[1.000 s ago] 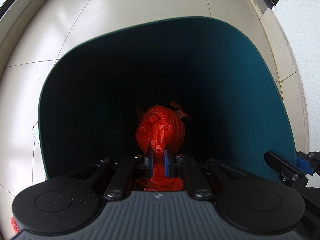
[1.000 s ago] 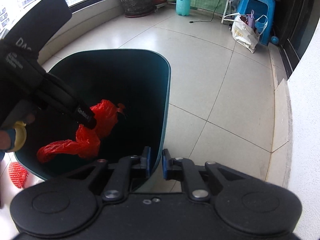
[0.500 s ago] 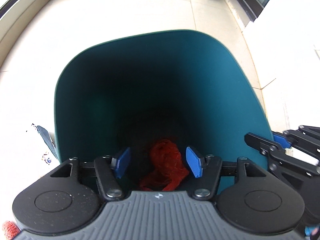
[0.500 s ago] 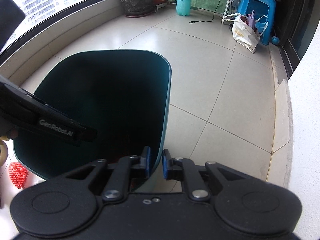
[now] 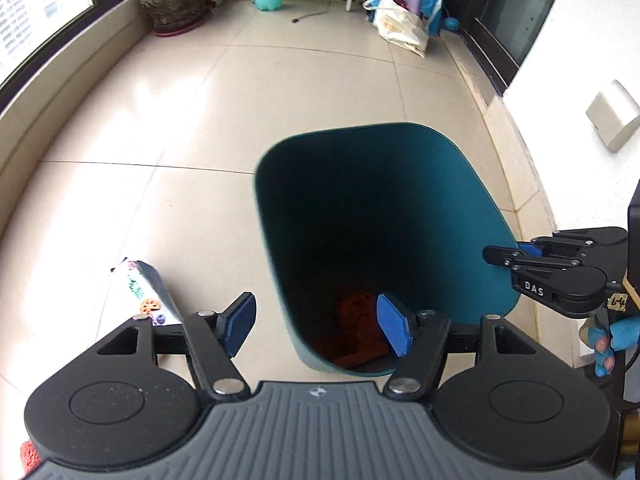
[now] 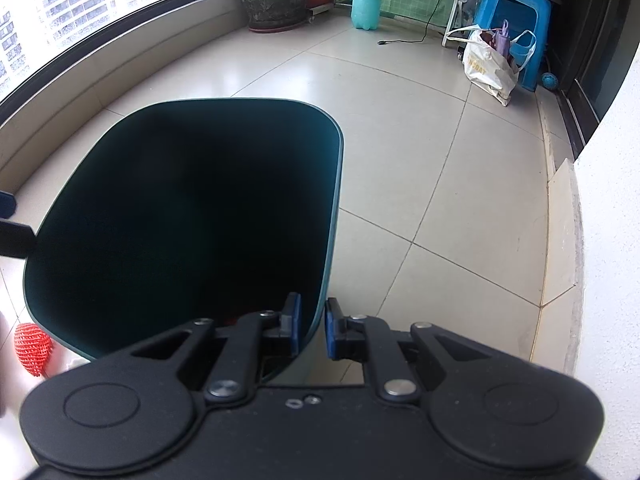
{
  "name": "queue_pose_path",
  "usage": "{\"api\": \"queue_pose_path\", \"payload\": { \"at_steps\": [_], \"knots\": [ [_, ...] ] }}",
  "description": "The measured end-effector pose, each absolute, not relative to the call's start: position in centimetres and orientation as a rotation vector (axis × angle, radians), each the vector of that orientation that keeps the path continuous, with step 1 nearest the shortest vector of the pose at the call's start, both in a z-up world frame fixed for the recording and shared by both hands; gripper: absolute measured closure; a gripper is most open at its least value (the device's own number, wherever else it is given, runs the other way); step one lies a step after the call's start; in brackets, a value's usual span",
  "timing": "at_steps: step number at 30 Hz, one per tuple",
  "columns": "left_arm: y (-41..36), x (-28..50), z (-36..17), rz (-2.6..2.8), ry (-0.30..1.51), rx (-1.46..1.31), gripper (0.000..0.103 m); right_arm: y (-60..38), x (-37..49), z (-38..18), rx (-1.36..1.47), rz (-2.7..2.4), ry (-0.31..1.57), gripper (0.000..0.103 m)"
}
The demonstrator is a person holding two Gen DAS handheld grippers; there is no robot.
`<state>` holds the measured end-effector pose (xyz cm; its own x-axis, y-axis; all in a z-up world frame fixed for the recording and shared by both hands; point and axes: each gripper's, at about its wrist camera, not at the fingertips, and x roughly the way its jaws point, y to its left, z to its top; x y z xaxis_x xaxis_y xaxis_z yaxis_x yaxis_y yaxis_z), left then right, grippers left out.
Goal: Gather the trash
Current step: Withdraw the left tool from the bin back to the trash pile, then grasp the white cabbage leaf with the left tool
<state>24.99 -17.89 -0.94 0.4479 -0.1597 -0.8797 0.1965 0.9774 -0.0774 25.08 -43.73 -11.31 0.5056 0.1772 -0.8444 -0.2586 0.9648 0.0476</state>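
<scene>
Left gripper (image 5: 316, 324) above the near-left corner of the teal bin (image 5: 440, 184), pitched steeply down, looking into the bin mouth. Jaws wide and opening at this moment, nothing between the blue pads (image 5: 394, 330). One pad over the bin interior, the other outside the bin wall over the floor tile (image 5: 180, 120).

Red plastic bag (image 5: 360, 328) down at the bottom of the bin, crumpled, dim in shadow, clear of both pads.

Right gripper (image 6: 312, 328) clamped on the bin's near-right rim: inner pad inside the wall, outer pad outside, wall pinched between. Also pitched steeply down. Same gripper visible from the left wrist camera at the bin's right edge (image 5: 504, 256), fingers level across the rim. Blue-gloved fingers (image 5: 608, 340) of the person's hand on the handle below it.

Bin tilted toward the cameras, opening facing up and back, dark inside from the right wrist view; bag not discernible there beyond a faint red patch behind the inner finger.

More litter on the floor left of the bin: printed carton (image 5: 146, 296) lying flat just beside the left gripper's outer finger, red mesh ball (image 6: 33, 348) by the bin's near-left corner, touching or nearly so, cannot tell which.

Background: planter (image 6: 276, 4), teal spray bottle (image 6: 366, 6), blue stool (image 6: 516, 20), white tote bag (image 6: 488, 68) along the far wall.
</scene>
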Motion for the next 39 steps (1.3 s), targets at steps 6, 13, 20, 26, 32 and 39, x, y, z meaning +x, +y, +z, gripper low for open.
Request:
{"api": "queue_pose_path", "payload": {
  "at_steps": [6,13,20,26,32,39],
  "knots": [
    [-12.1,23.1,-0.8,-0.104,1.069,-0.022,0.03,-43.7,25.4,-11.2,-0.085,0.257,1.007,0.093],
    [-6.4,21.3,-5.9,-0.046,1.194,-0.132,0.029,-43.2,25.4,-11.2,-0.09,0.241,1.009,0.095],
    [-6.5,18.4,-14.3,-0.075,1.349,-0.099,0.029,-42.9,25.3,-11.0,-0.101,0.238,1.013,0.095],
    [-8.2,17.3,-20.3,-0.121,1.486,-0.048,0.029,-42.5,25.3,-10.9,-0.117,0.237,1.011,0.095],
    [-10.3,18.4,-23.7,-0.075,1.513,0.014,0.029,-42.2,25.1,-10.8,-0.129,0.238,1.005,0.095],
    [-11.0,20.0,-27.9,0.052,1.553,0.021,0.029,-42.2,24.8,-10.8,-0.134,0.242,0.998,0.095]
  ]
}}
